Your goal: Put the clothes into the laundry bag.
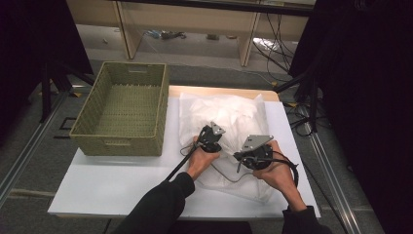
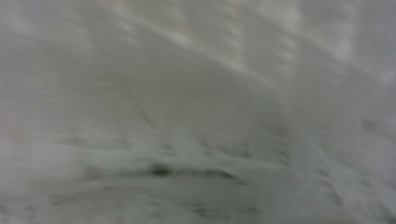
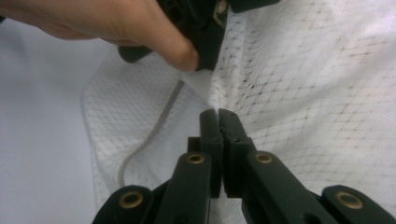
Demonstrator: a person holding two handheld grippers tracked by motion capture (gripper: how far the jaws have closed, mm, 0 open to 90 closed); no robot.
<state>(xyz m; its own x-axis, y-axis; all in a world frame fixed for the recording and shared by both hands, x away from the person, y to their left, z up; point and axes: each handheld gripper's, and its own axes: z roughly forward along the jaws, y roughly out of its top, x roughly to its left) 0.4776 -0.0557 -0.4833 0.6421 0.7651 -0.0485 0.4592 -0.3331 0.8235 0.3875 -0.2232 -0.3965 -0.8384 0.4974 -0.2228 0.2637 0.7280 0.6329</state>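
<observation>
White table point(image 1: 117, 180) | both hands low on mesh bag point(image 1: 234, 114) | left gripper point(image 1: 210, 139), right gripper point(image 3: 218, 114): jaws pinching mesh

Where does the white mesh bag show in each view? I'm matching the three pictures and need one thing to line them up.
High view: the white mesh bag lies right of centre on the table, beside the woven basket.
Left gripper view: blurred white fabric all across, likely the bag.
Right gripper view: centre and right, pinched in the right gripper.
Shared landmark: the left gripper, also in the high view.
</observation>
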